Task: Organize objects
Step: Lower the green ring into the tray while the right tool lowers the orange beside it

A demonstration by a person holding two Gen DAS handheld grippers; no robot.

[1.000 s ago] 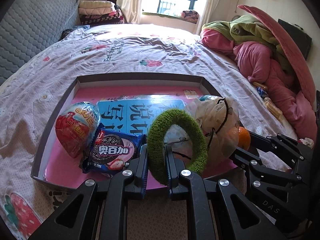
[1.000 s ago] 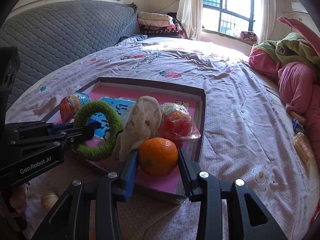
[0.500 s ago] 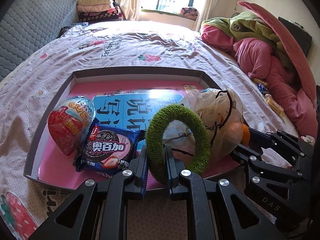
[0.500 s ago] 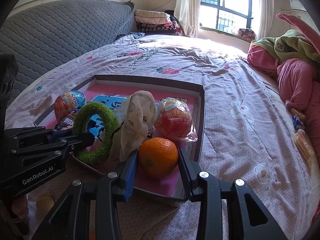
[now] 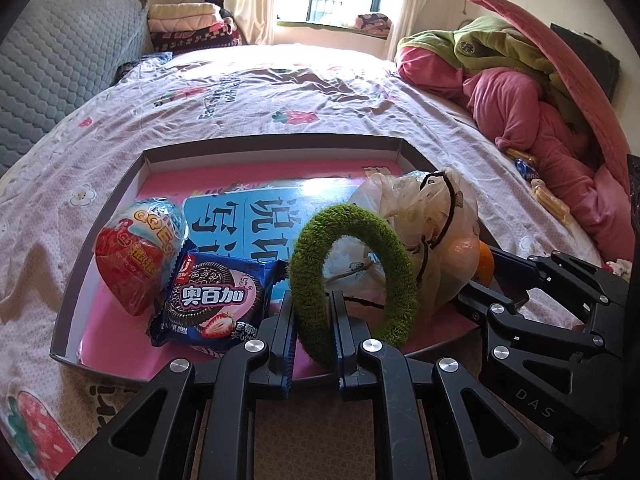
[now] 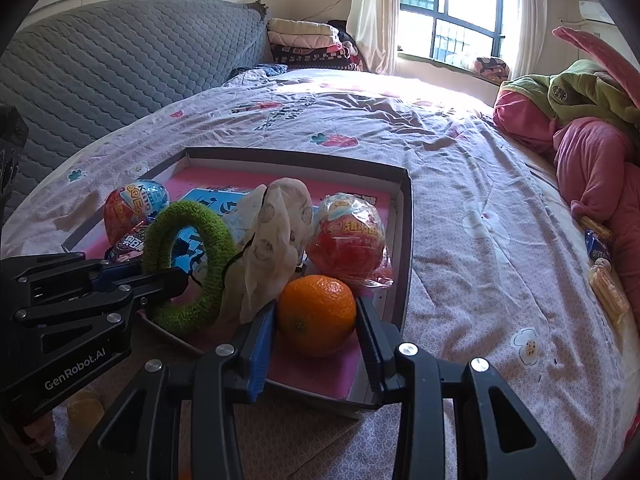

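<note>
Now my left claw [image 5: 312,320] is nipped tight on the near rim of a fuzzy green ring [image 5: 352,276], which stands upright over the near edge of the shallow box [image 5: 280,142] on the bed [image 5: 280,88]. Left of it in the box lie a crinkly foil egg [image 5: 140,252] in red and blue and a glossy blue biscuit packet [image 5: 216,300], flat on the pink floor. Just right of the ring slumps a thin, crumpled plastic bag [image 6: 276,240]. Further right my right claw [image 6: 316,320] is part open, its blue pads pressed to both sides of a round, dimpled orange [image 6: 316,312] low over the box's near right corner. Behind the orange sits a second red egg [image 6: 348,236] in clear wrap.
</note>
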